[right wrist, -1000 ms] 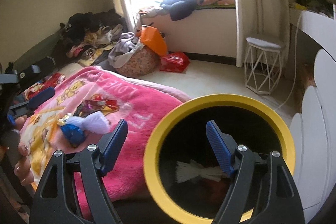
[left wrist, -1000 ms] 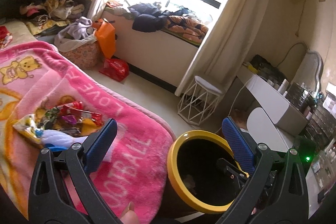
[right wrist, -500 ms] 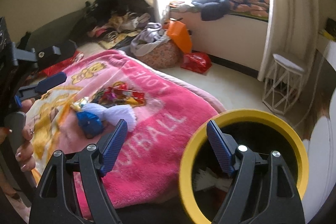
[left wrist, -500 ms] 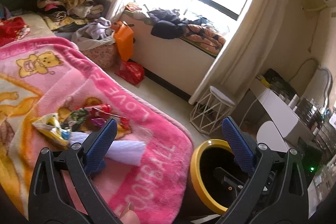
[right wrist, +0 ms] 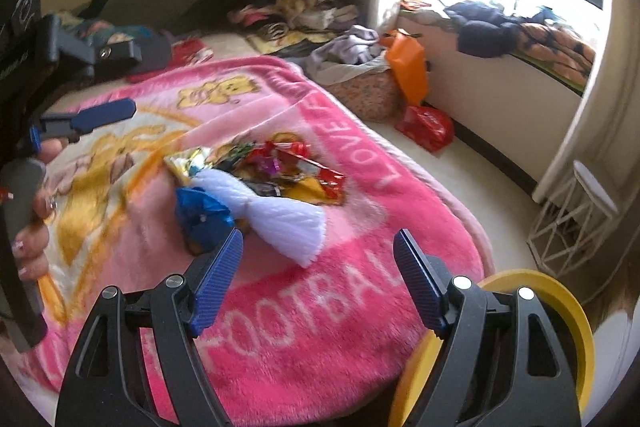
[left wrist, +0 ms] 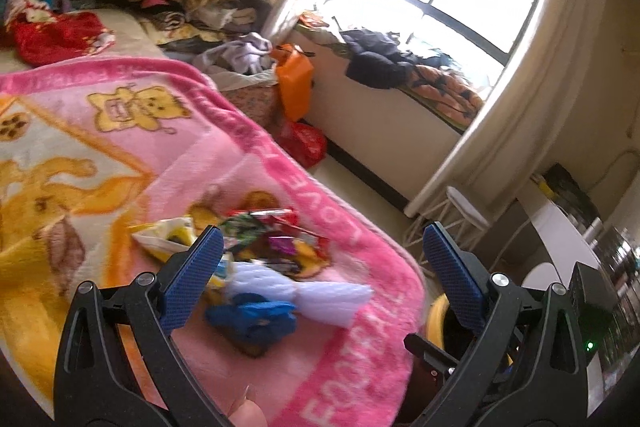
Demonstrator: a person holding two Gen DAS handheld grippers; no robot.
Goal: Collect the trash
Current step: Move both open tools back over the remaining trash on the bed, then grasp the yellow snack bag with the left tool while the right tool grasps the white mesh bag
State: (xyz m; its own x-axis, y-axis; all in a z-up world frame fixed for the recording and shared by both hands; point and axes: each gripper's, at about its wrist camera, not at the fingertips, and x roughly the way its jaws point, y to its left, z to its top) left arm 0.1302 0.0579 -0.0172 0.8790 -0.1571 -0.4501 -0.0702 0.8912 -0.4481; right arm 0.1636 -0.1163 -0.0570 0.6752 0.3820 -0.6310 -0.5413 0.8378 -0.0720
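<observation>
1. Between the spread jaws of the left gripper (left wrist: 320,267), which held nothing, a heap of trash lay on the pink blanket (left wrist: 120,147).
2. Nearest those jaws sat a crumpled blue wrapper (left wrist: 252,319), touching a white foam sleeve (left wrist: 316,295) just beyond it.
3. Farther ahead, colourful snack wrappers (left wrist: 272,239) were piled together, with a yellow packet (left wrist: 168,239) beside the left finger's tip.
4. Low by the right finger, the yellow-rimmed bin (left wrist: 436,315) showed only a sliver of its rim, beside the bed's edge.
5. Wide apart and empty too were the jaws of the right gripper (right wrist: 318,267); the blue wrapper (right wrist: 204,215) sat at its left fingertip and the foam sleeve (right wrist: 280,219) ahead between the tips.
6. Under its right finger stood the bin (right wrist: 560,311).
7. Far left, the person's hand (right wrist: 32,207) gripped the other tool's handle.
</observation>
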